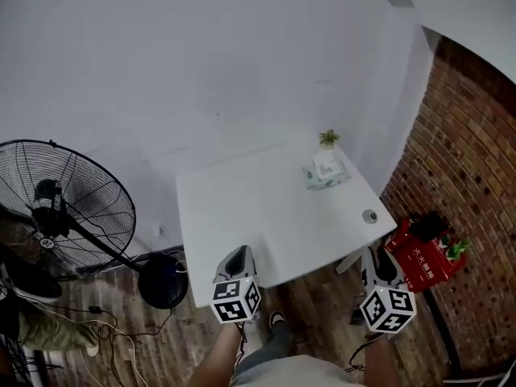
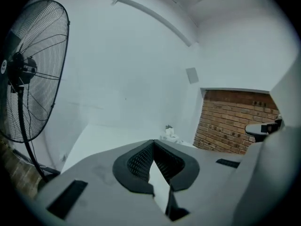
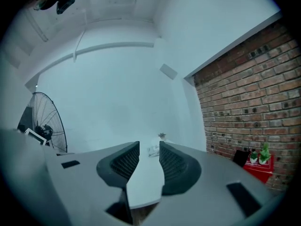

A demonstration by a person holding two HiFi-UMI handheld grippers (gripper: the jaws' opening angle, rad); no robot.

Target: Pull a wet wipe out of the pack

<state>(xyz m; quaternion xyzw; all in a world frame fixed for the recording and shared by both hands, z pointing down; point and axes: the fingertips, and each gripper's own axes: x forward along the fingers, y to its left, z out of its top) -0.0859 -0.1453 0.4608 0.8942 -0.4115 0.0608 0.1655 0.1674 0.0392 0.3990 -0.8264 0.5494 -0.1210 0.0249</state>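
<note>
1. Hovering just off the near edge of the white desk [image 1: 242, 208], both grippers sit low in the head view, each with its marker cube facing the camera.
2. Left gripper [image 1: 236, 258] is over the near edge, roughly at the middle of it. In its own view the left gripper [image 2: 153, 141] has the two ribbed pads pinched together at the tips, with nothing caught between them.
3. Right gripper [image 1: 379, 263] is off the near right corner, above the wood floor. In the right gripper view its [image 3: 149, 148] jaws stand apart with a clear gap, holding nothing; you just see desk through the gap.
4. Wet wipe pack [image 1: 326, 175] lies flat close to the far right corner, well apart from both grippers. It shows up small in the left gripper view [image 2: 170, 136] and lines up with the open gap in the right one [image 3: 153, 149].
5. Small potted plant [image 1: 327, 139] stands just behind the pack, right at the far edge.
6. Round cable grommet [image 1: 370, 216] sits by the right edge, nearer the front.
7. Off the desk: a big pedestal fan [image 1: 56, 208] on the left, a red box [image 1: 423, 256] against the brick wall [image 1: 468, 160] on the right.
</note>
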